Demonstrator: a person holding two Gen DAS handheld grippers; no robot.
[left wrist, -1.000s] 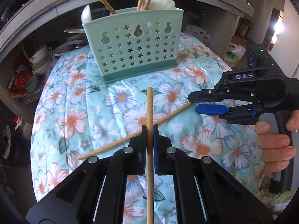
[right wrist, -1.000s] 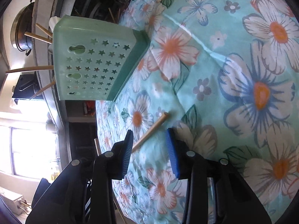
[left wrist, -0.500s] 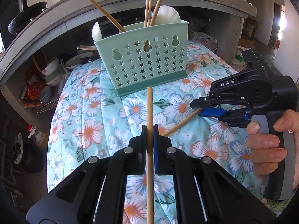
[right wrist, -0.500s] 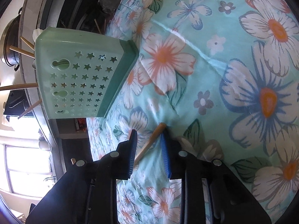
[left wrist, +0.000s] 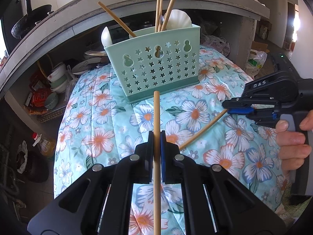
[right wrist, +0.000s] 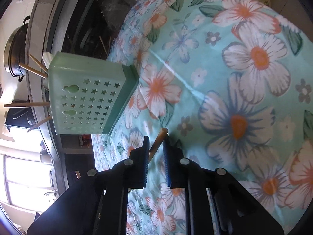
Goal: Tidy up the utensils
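Chopstick (left wrist: 156,121) clamped upright between the shut pads of the left gripper (left wrist: 156,143), tip pointing toward the mint star-punched caddy (left wrist: 156,68) near the far edge of the floral cloth (left wrist: 101,117). Best carried high over the caddy's rim, lined up beside the sticks (left wrist: 160,9) already leaning inside, then lowered end-first and let go only once the tip is well inside, so as not to knock the white spoon (left wrist: 180,19) or tip the light caddy. Second chopstick (left wrist: 203,131) lying slantwise on the cloth nearer the right edge, its far end between the pads of the right gripper (left wrist: 230,109). From the right wrist view, right gripper (right wrist: 156,146) narrowed around that chopstick end (right wrist: 159,139) with a sliver of gap on each side, so not quite pinching yet, as far as can be judged. Worth closing fully and squarely before lifting, since a thin round stick grabbed at its very end tends to swivel. Caddy (right wrist: 86,96) well apart from that grip point.
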